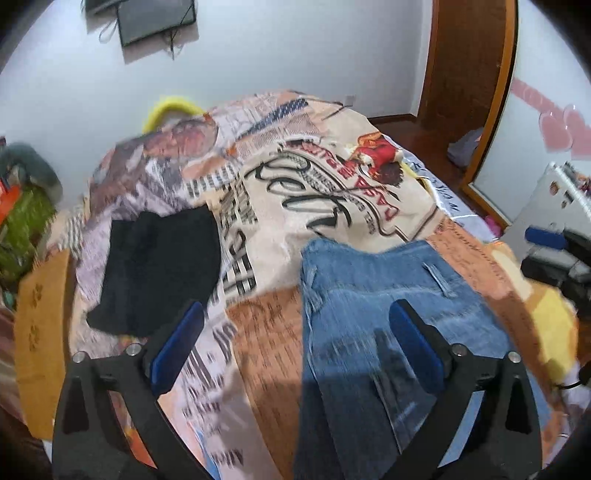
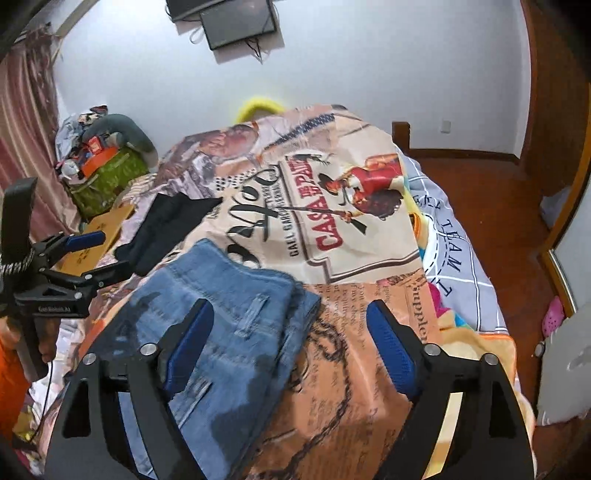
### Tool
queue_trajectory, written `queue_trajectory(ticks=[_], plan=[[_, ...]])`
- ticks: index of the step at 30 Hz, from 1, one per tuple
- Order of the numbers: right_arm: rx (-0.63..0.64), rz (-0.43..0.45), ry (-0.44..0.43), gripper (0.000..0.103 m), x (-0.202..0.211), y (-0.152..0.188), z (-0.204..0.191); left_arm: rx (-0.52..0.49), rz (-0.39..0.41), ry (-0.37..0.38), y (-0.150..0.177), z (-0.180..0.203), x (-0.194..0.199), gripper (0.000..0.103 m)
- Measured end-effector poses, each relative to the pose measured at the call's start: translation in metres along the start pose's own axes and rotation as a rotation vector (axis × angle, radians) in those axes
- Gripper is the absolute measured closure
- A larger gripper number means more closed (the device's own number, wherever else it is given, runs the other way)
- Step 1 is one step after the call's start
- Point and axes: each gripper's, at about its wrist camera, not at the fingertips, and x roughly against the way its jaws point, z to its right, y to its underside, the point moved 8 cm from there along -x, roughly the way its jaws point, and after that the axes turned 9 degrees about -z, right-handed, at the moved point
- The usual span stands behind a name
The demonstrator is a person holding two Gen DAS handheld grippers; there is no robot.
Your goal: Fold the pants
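On the printed bedspread [image 2: 369,302], folded blue denim pants [image 2: 221,306] lie flat.

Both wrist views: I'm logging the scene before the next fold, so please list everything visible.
jeans: one, blue, folded on the bed near the grippers
black garment: one, folded, left of the jeans
bedspread: one, printed tan and orange, covering the bed
screen: one, dark, on the wall
green bag: one, beside the bed
left gripper: black, blue pads, open, empty
right gripper: same, open, empty
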Motion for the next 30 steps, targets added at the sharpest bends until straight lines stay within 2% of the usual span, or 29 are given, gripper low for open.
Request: queue_trajectory(ticks=[7,11,14,17,23,27,30], plan=[[-0.017,-0.114,-0.048,0.02,-0.019,0.04,-0.016,0.016,-0.161,0.09,0.041,0.006,-0.019,0.001],[-0.031,-0.169,-0.071,0.02,-0.031,0.06,-0.021,-0.004,-0.206,0.123,0.058,0.014,-0.03,0.0],[-0.025,-0.178,-0.103,0.02,-0.037,0.063,-0.026,-0.001,-0.223,0.159,0.056,0.016,-0.037,0.0],[-0.061,-0.199,-0.143,0.02,-0.046,0.064,-0.025,0.014,-0.271,0.211,0.052,0.019,-0.049,0.0],[-0.181,-0.259,-0.285,0.019,-0.071,0.066,-0.013,0.019,-0.349,0.302,0.048,0.025,-0.067,0.0],[-0.207,-0.277,-0.352,0.019,-0.082,0.064,-0.014,0.075,-0.396,0.399,0.044,0.026,-0.081,0.0],[-0.205,-0.281,-0.385,0.019,-0.087,0.06,-0.015,0.061,-0.394,0.408,0.037,0.032,-0.085,0.0]])
